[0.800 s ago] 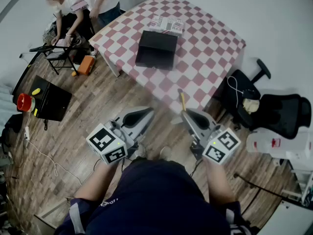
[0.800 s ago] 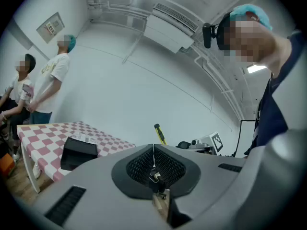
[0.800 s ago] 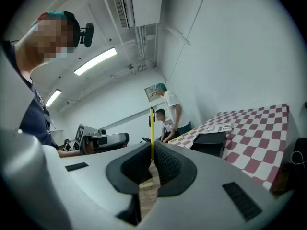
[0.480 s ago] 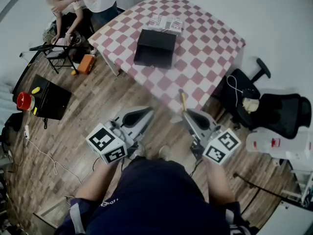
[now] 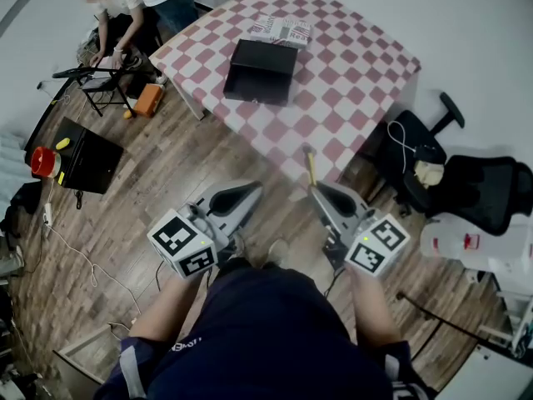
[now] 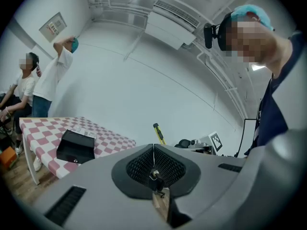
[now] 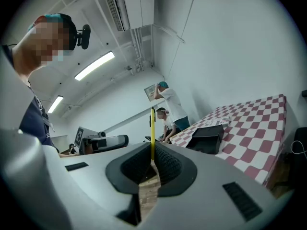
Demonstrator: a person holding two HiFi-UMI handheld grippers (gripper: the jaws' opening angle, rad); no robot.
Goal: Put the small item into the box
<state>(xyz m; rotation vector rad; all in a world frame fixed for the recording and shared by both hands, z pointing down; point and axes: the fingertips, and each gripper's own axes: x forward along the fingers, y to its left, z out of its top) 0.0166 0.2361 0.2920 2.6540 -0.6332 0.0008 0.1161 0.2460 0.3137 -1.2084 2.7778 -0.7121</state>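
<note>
The black open box (image 5: 262,72) lies on the red-and-white checked table (image 5: 350,65), well ahead of both grippers. My right gripper (image 5: 315,188) is shut on a thin yellow stick-like item (image 5: 310,167) that points toward the table; it stands upright between the pads in the right gripper view (image 7: 152,128). My left gripper (image 5: 254,188) is shut beside it over the wooden floor. A small dark item with a metal glint (image 6: 154,176) sits pinched low between its pads. The box also shows in the left gripper view (image 6: 75,146) and in the right gripper view (image 7: 207,138).
A patterned packet (image 5: 283,30) lies behind the box. A black office chair (image 5: 466,190) and a white container (image 5: 466,244) stand right of the table. Two people (image 5: 125,7) are at the far left corner, near a folding stand, an orange thing (image 5: 148,102) and a black case (image 5: 83,161).
The table and box have slid slightly up in the head view. The standing person at the back has shifted toward the frame edge. Both grippers keep their pose and stay shut.
</note>
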